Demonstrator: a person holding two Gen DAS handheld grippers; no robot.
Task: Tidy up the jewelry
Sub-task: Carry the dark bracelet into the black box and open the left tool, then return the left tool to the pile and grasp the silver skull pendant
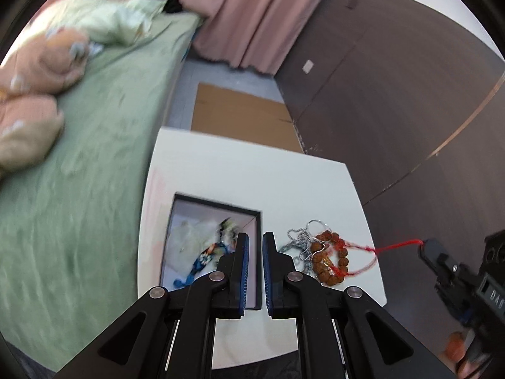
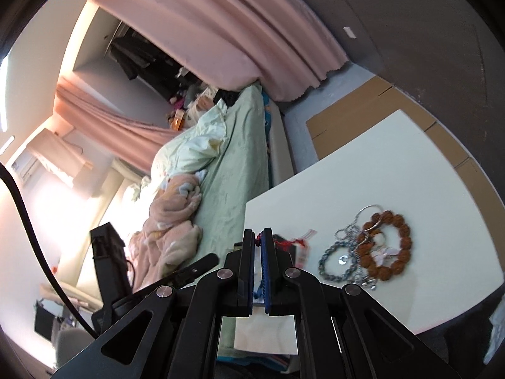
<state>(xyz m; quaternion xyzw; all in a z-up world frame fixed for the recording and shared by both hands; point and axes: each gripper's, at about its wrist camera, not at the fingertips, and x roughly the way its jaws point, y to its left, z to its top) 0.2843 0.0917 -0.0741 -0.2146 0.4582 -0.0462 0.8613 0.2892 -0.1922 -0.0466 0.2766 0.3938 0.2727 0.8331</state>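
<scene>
Left gripper (image 1: 255,243): black two-finger claw with blue pads, jaws parted by a narrow gap, nothing between them; it hovers over the right wall of the box.
Right gripper (image 2: 260,240): clamped shut on the knotted end of a thin red cord (image 1: 394,245), off the right edge of the white table (image 1: 252,173).
Cord axis: runs taut from the right claw leftward and down to the heap, still tangled there.
Heap: brown bead bracelet (image 1: 328,257) and silver chains (image 1: 300,241) lie together near the table's right edge, just right of the box.
Box: open black-rimmed box (image 1: 214,208) with a pale lining, already holding a blue beaded piece (image 1: 202,259).
Nearer hand: left claw is nearer the box; the drop lies to the right claw's left.
</scene>
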